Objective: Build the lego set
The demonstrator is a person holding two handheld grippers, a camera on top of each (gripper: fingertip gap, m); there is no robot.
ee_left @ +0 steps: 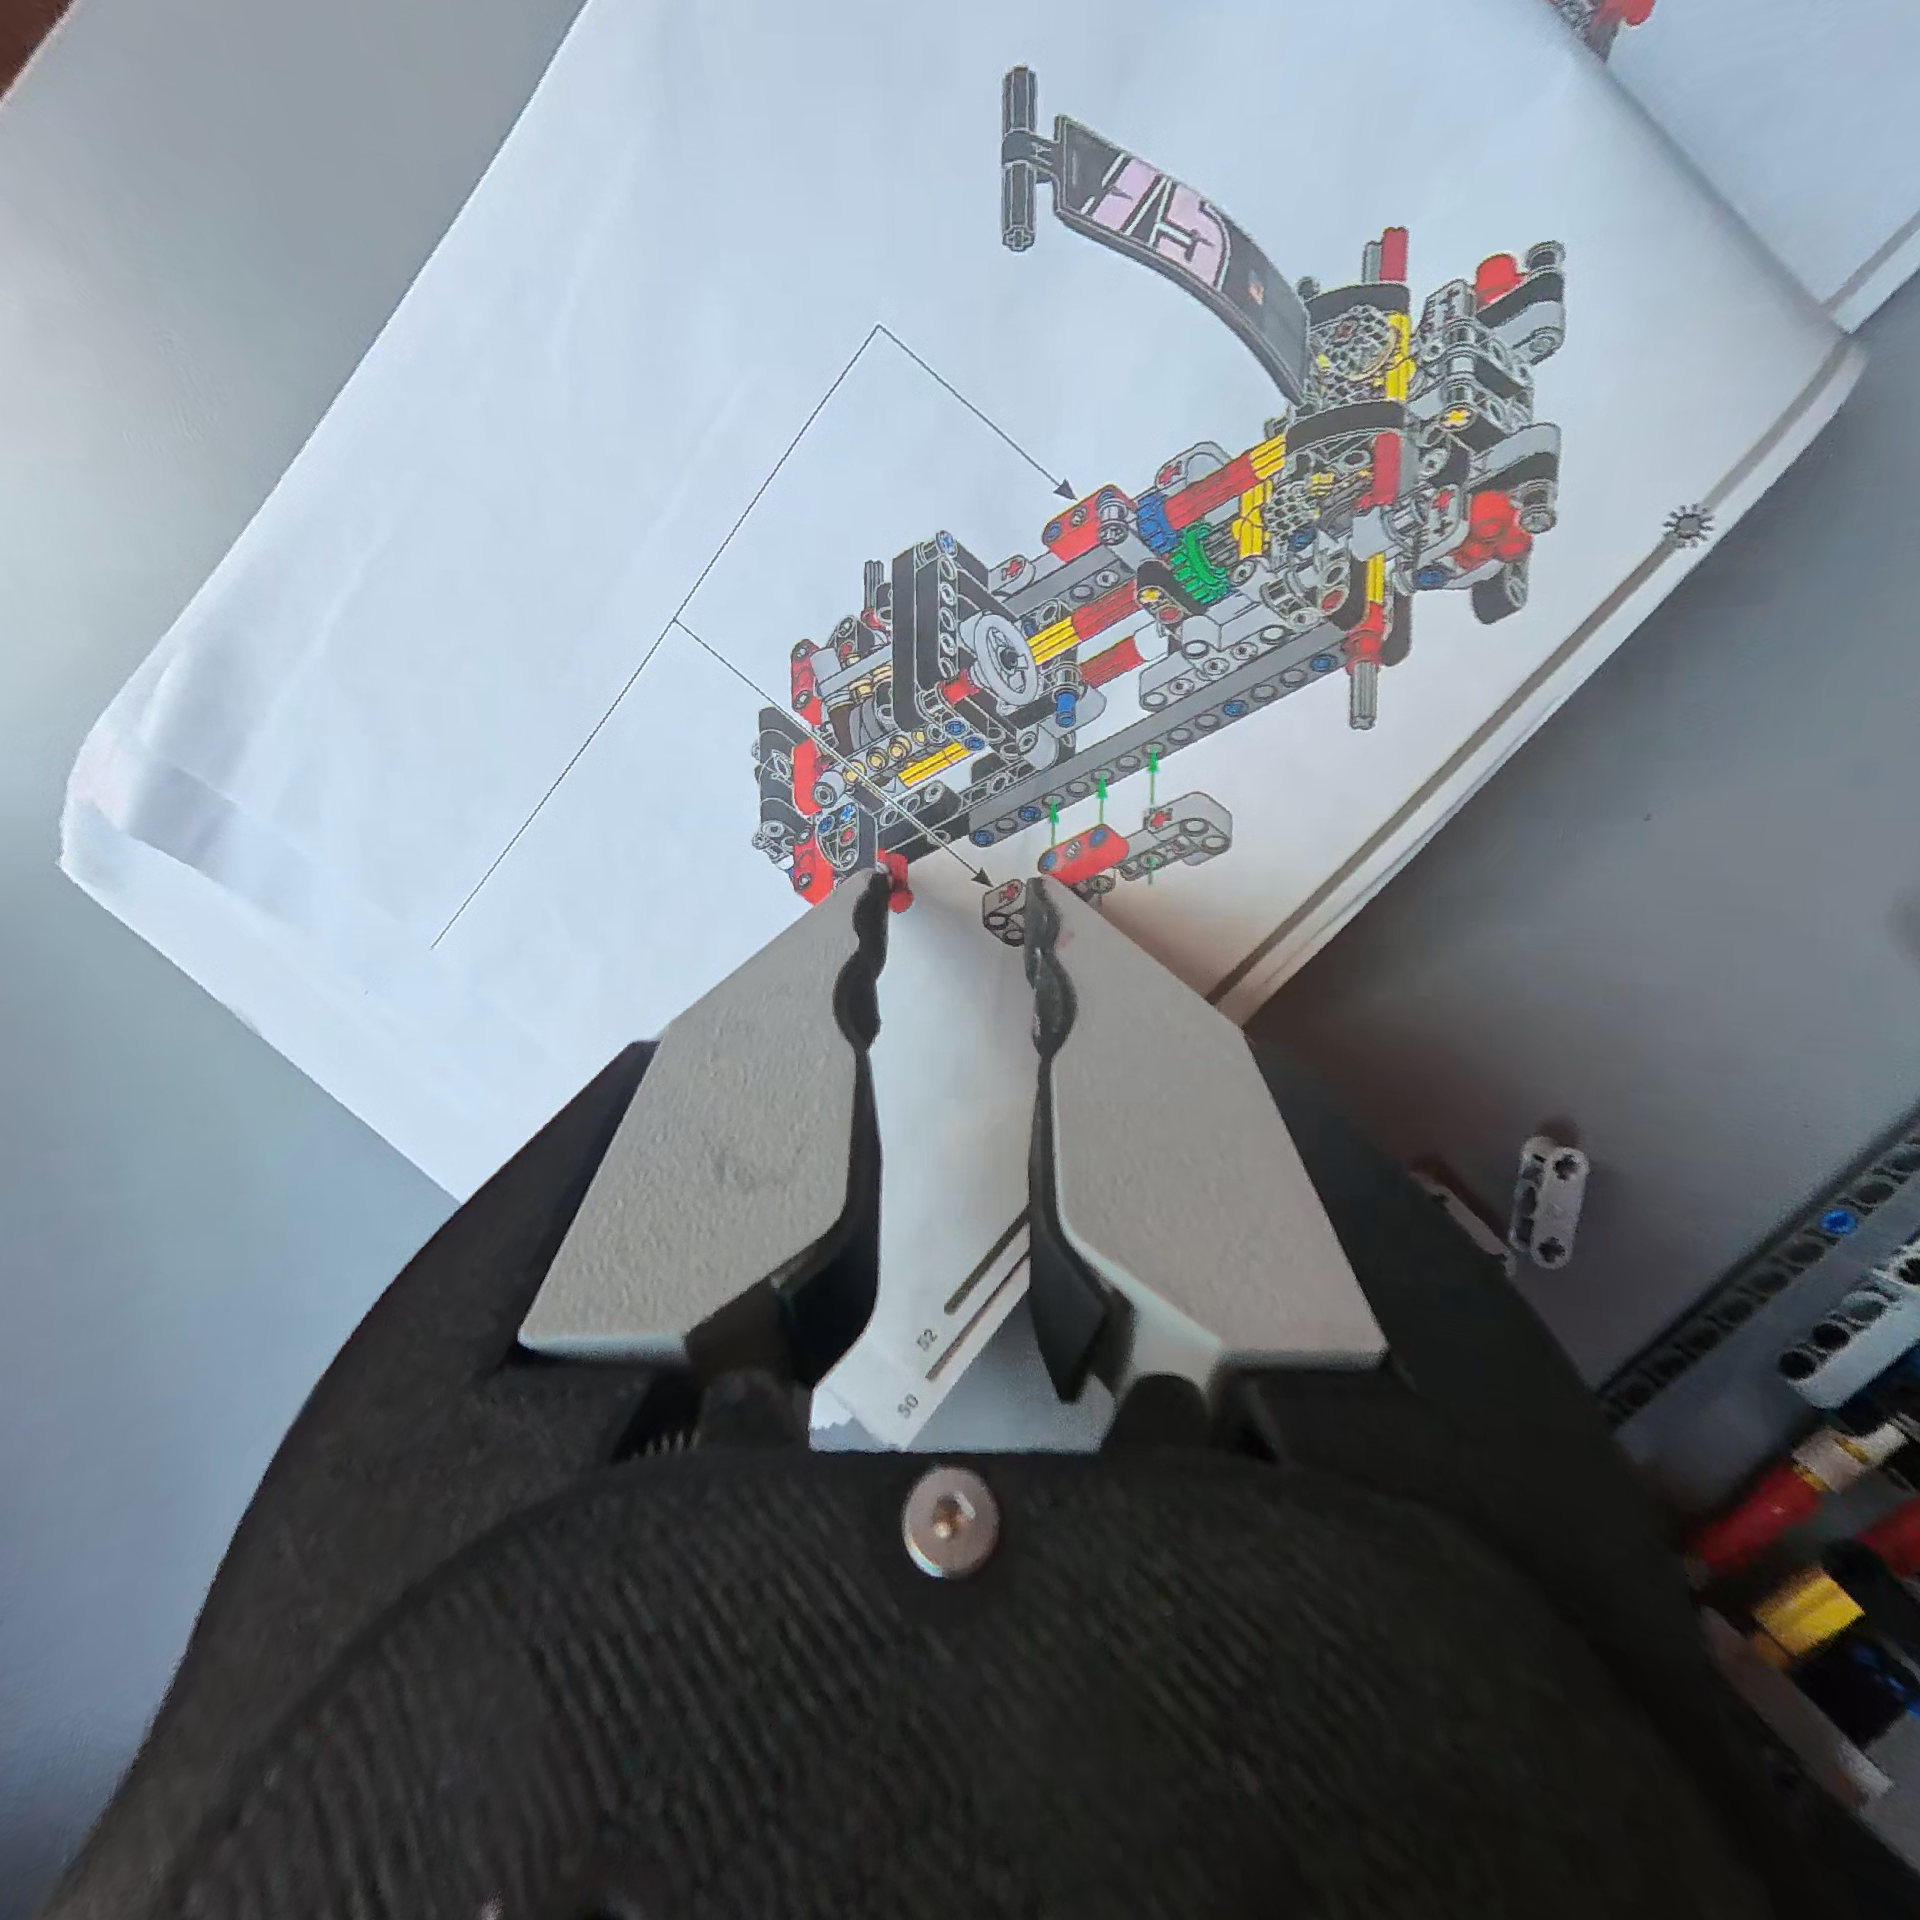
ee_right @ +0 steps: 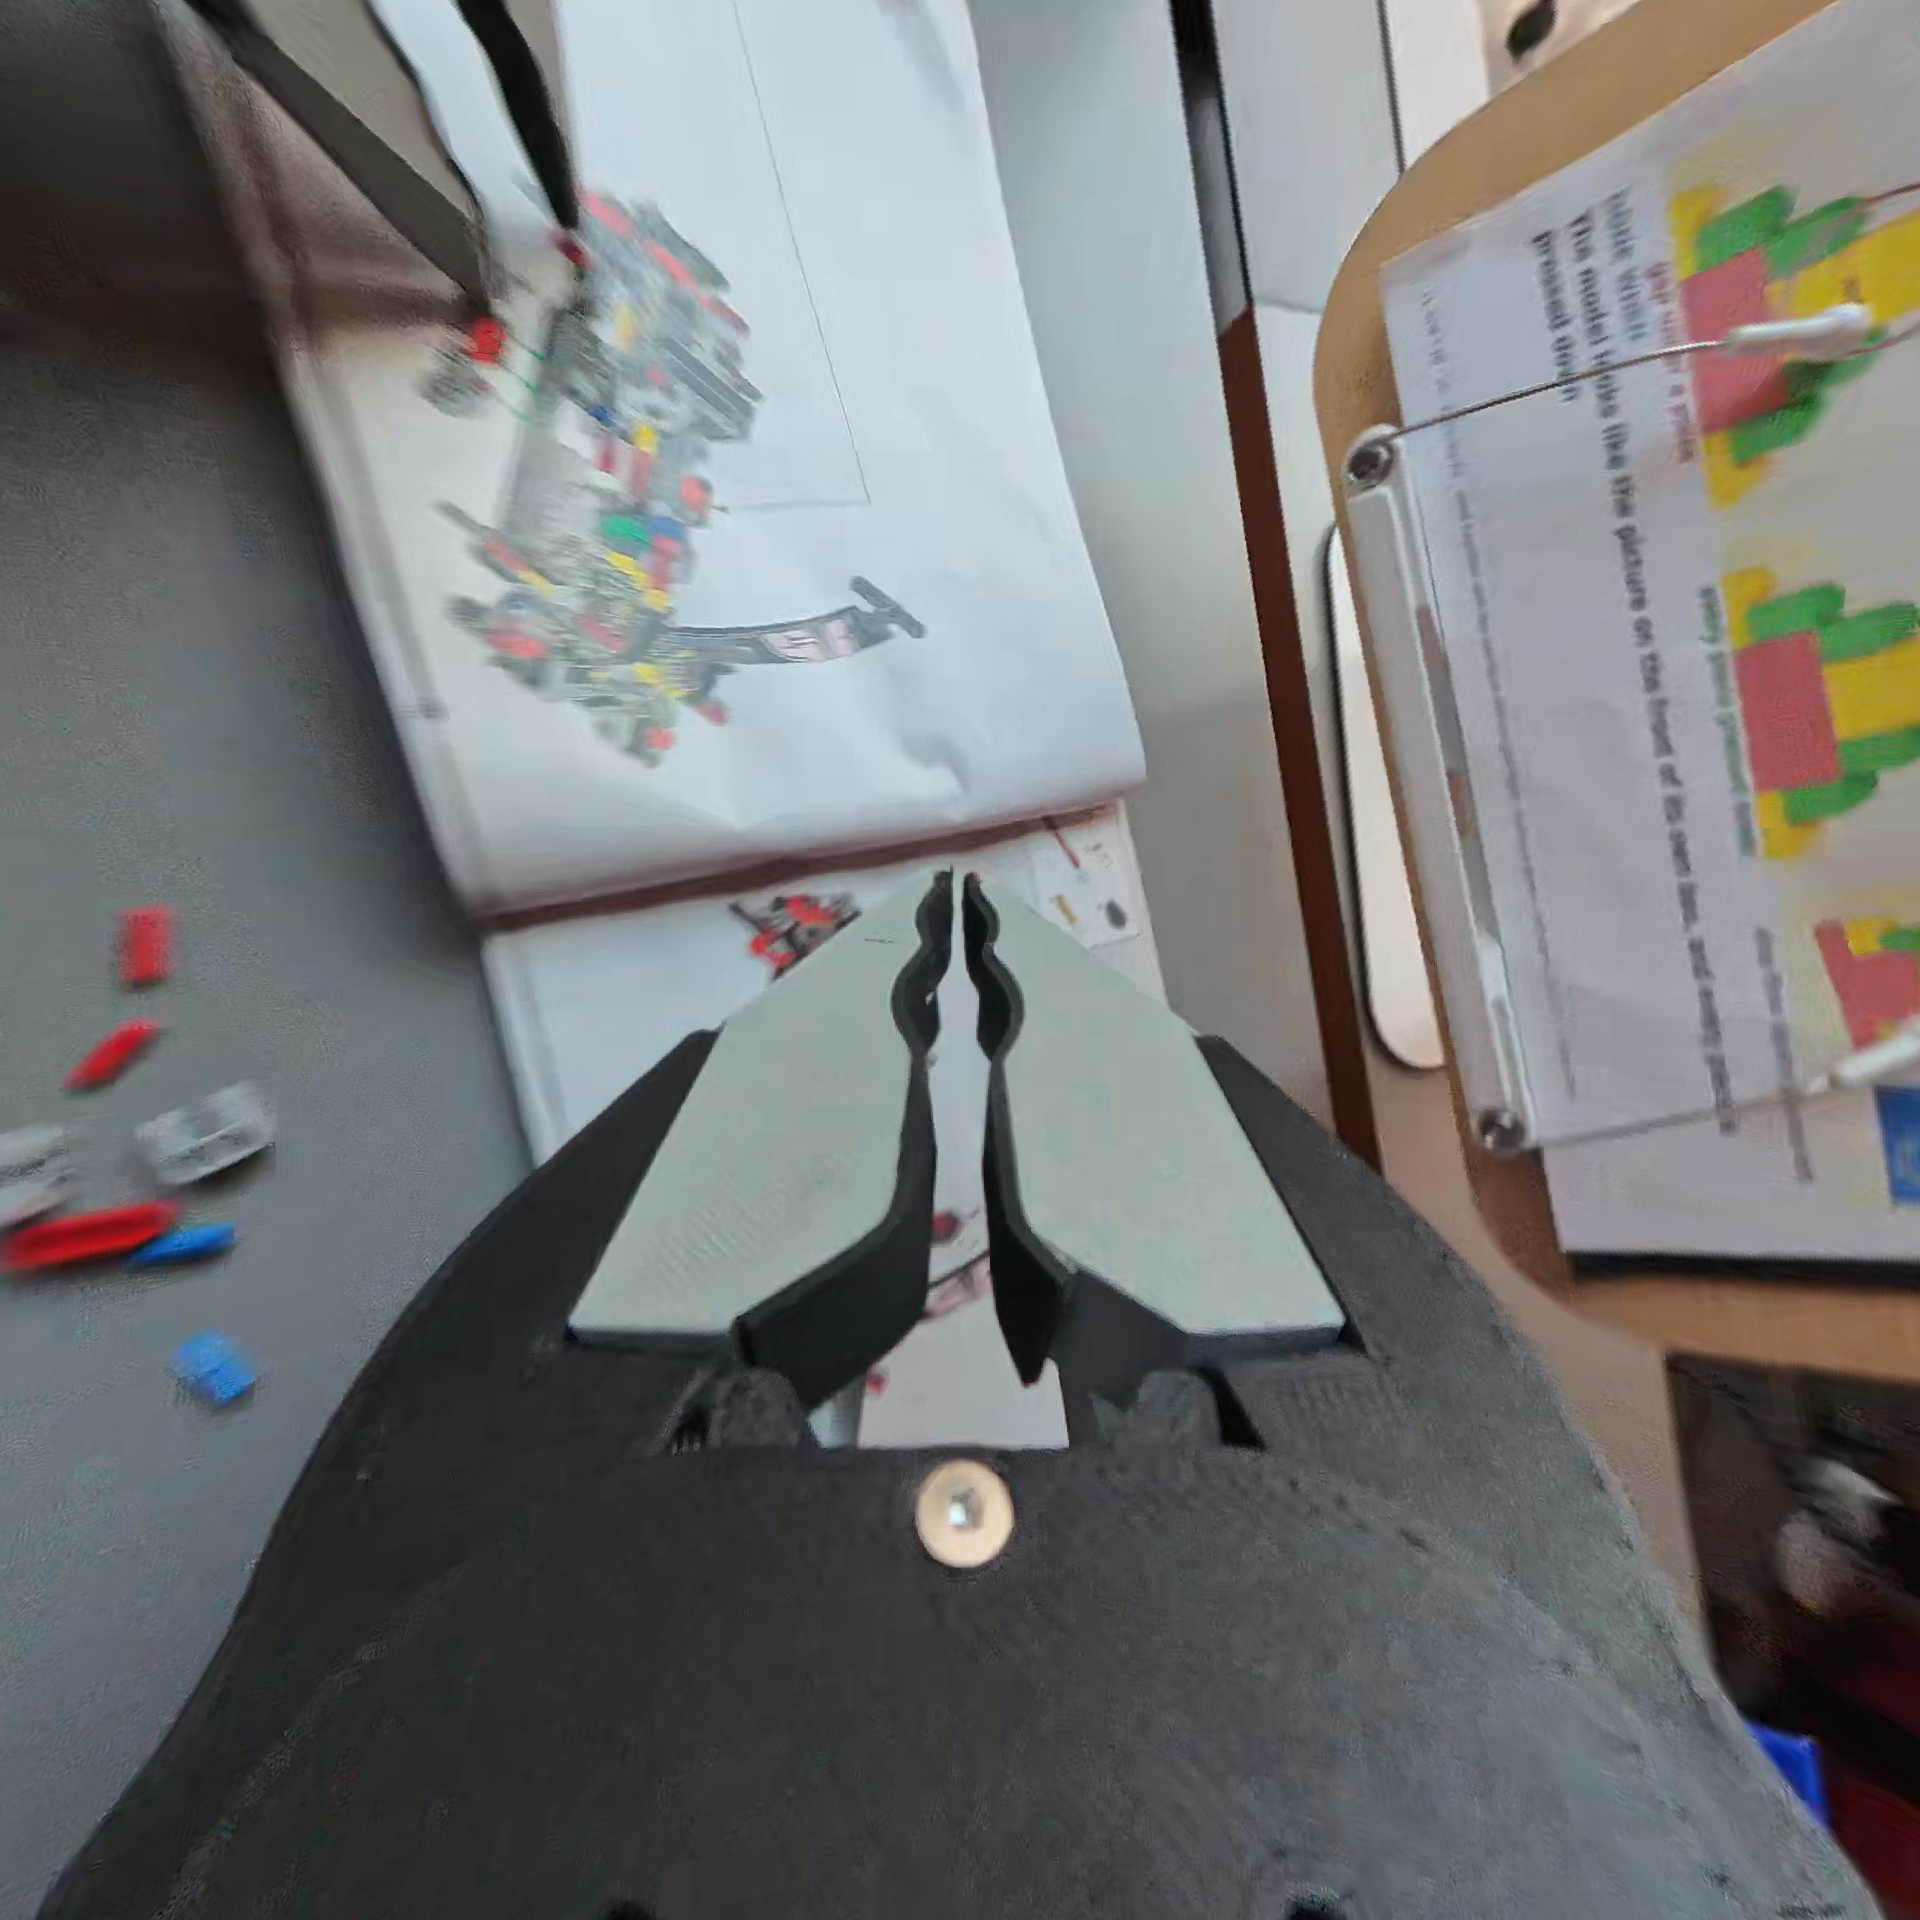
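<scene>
An open instruction booklet (ee_left: 582, 499) lies on the grey table (ee_left: 156, 1299), its page printed with a coloured drawing of a brick model (ee_left: 1143, 623). My left gripper (ee_left: 961, 883) is open, its tips down close to that page at the drawing's lower edge, with only paper showing between the fingers. The right wrist view shows it at the top left (ee_right: 520, 260), over the same booklet (ee_right: 883, 623). My right gripper (ee_right: 958, 878) is shut, with only a thin slit and nothing showing between its pads. It hovers over the booklet's nearer page (ee_right: 623, 997), close to the fold.
Loose red, blue and grey pieces (ee_right: 135, 1205) lie on the table left of the right gripper. A wooden board with a laminated picture sheet (ee_right: 1662, 675) stands at the right. A partly built model (ee_left: 1849, 1351) and a small grey connector (ee_left: 1550, 1205) lie right of the left gripper. Spacing between my two grippers at the tips: around 20 cm.
</scene>
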